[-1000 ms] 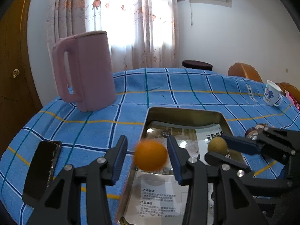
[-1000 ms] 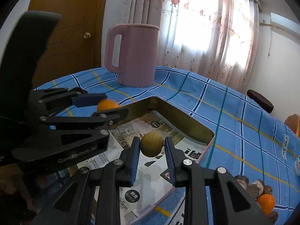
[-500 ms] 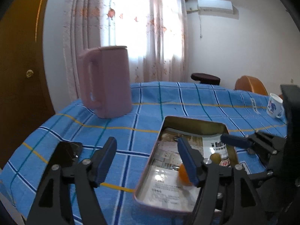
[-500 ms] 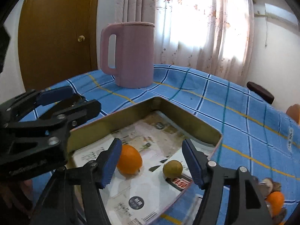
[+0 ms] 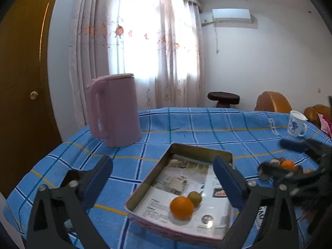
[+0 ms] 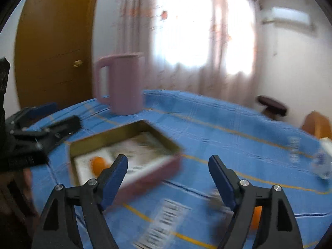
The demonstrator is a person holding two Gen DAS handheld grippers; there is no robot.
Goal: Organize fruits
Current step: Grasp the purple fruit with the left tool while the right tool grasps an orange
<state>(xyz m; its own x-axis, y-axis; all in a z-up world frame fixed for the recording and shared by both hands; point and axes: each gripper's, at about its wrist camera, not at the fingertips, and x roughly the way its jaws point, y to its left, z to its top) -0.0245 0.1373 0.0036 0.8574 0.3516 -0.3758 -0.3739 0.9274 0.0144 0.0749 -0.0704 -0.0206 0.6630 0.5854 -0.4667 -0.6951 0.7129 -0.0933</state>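
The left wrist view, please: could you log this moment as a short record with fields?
tray: gold metal tray, paper-lined, on the blue checked tablecloth
in tray: round orange fruit touching a smaller green-brown fruit
outside tray: another orange among dark brown pieces, to the right
left gripper: open, empty
right gripper: open, empty
behind: pink jug, white mug

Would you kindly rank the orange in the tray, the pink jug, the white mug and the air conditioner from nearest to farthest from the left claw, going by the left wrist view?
Measured from the left claw:
1. Orange, in the tray's near end, just below the open fingers.
2. Pink jug, on the cloth's far left.
3. White mug, at the far right edge of the table.
4. Air conditioner, high on the back wall.
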